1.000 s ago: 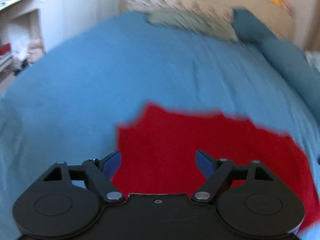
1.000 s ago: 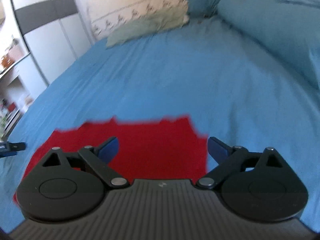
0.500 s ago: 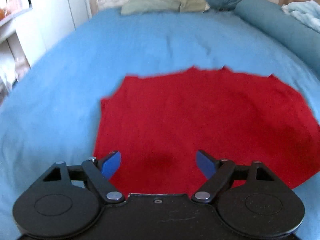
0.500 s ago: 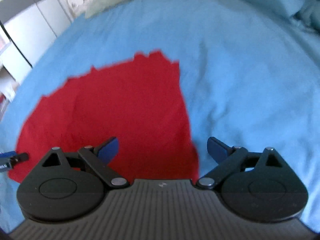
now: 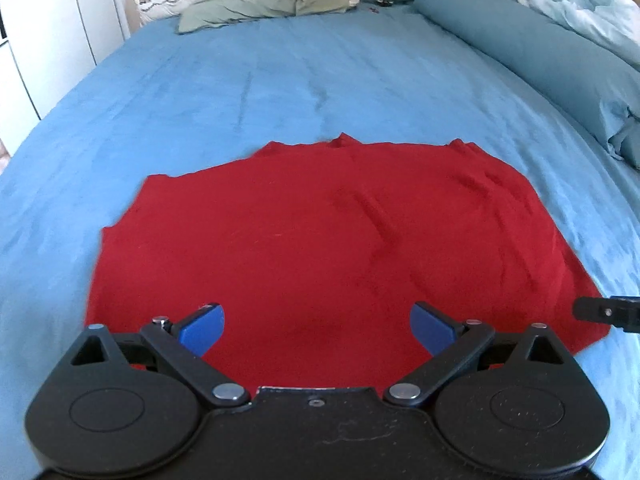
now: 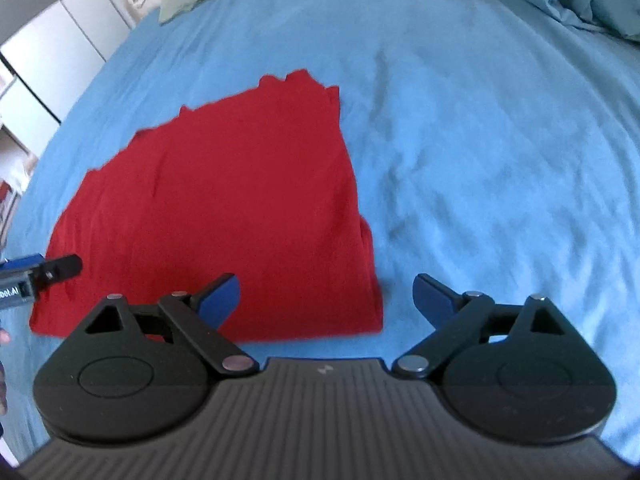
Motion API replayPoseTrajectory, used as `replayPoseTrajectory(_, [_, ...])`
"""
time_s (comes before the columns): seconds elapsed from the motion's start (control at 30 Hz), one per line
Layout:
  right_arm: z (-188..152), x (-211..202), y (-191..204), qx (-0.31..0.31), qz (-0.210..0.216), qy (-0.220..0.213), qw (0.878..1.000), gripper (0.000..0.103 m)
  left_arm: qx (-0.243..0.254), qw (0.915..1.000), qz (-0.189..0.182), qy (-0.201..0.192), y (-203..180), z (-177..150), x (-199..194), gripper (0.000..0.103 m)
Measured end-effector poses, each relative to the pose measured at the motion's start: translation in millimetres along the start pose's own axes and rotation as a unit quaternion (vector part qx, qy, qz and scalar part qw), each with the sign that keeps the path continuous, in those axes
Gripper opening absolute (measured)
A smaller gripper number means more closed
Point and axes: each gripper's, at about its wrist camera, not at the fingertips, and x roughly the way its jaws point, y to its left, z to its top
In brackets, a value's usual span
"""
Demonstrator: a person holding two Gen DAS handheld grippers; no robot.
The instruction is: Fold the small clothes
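A red garment (image 5: pixel 320 240) lies spread flat on the blue bedsheet (image 5: pixel 280 80); it also shows in the right wrist view (image 6: pixel 224 208). My left gripper (image 5: pixel 316 328) is open and empty, hovering over the garment's near edge. My right gripper (image 6: pixel 326 296) is open and empty, above the garment's near right corner. The tip of the right gripper shows at the right edge of the left wrist view (image 5: pixel 604 314). The left gripper's tip shows at the left edge of the right wrist view (image 6: pixel 44 270).
Pillows (image 5: pixel 260 4) lie at the head of the bed. A teal bolster and a bunched duvet (image 5: pixel 560 48) run along the right side. White wardrobe doors (image 5: pixel 48 40) stand to the left of the bed.
Both grippers have tilted down and pulled back, so more of the garment is in view. Both jaws stay open. The garment lies still.
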Motion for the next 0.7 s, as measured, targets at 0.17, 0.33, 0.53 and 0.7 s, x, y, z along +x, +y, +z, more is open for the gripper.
replayPoseTrajectory(0.17, [9.7, 27.9, -6.8, -0.027, 0.005, 0.013, 1.000, 0.091, -0.008, 0.9998, 0.005, 0.016, -2.0, 8.2, 23.5, 0.101])
replayPoseTrajectory(0.33, [4.6, 28.6, 6.7, -0.087, 0.007, 0.003, 0.996, 0.065, -0.016, 0.9988, 0.024, 0.040, 0.3, 10.7, 47.1, 0.100])
replayPoseTrajectory(0.53, [8.2, 27.8, -1.8, -0.046, 0.024, 0.012, 0.999, 0.038, -0.045, 0.9952, 0.038, 0.078, 6.1, 9.8, 70.6, 0.103])
replayPoseTrajectory(0.7, [15.1, 20.4, -9.5, 0.009, 0.039, 0.016, 0.999, 0.023, -0.048, 0.9920, 0.049, 0.106, 4.4, 15.4, 84.7, 0.103])
